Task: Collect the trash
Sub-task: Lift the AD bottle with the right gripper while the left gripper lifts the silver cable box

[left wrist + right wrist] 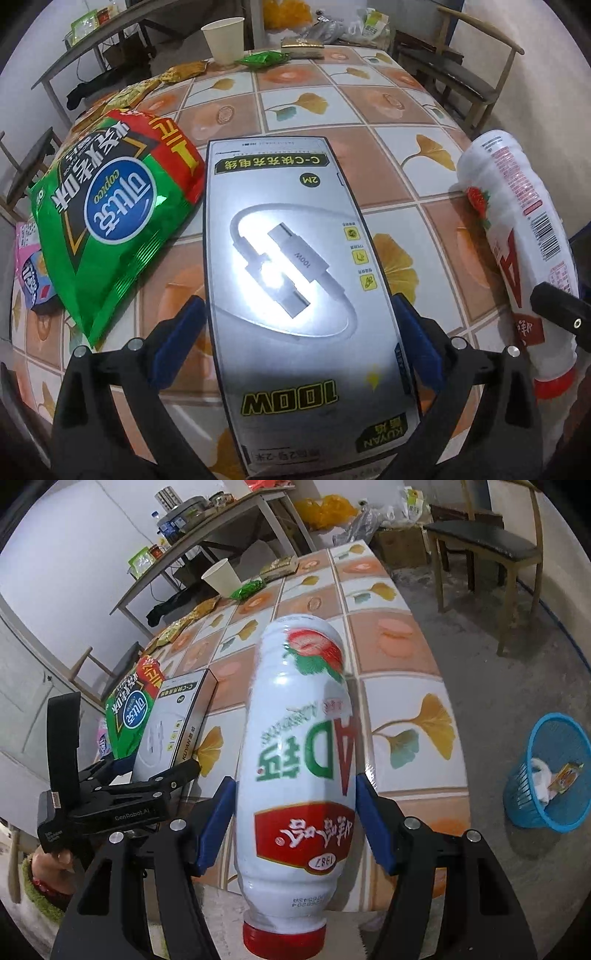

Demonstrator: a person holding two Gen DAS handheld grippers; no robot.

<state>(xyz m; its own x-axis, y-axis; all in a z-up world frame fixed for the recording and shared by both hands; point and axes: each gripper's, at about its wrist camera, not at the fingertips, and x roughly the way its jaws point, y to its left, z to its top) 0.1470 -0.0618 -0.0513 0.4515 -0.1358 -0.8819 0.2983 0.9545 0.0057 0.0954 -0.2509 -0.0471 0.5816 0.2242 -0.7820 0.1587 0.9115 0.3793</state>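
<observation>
You have: tiled table (369, 192), ginkgo-leaf pattern. Wooden chair (491, 542), dark seat, beyond far right corner. Side table (207, 535) by wall, cluttered with jars and tins. Cardboard box (400, 542) on floor near chair.

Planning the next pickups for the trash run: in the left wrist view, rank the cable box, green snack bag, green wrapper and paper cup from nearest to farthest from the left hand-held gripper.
1. Cable box: between the left hand-held gripper fingers.
2. Green snack bag: just left of the box.
3. Green wrapper: far table edge.
4. Paper cup: just behind the wrapper, slightly left.
</observation>
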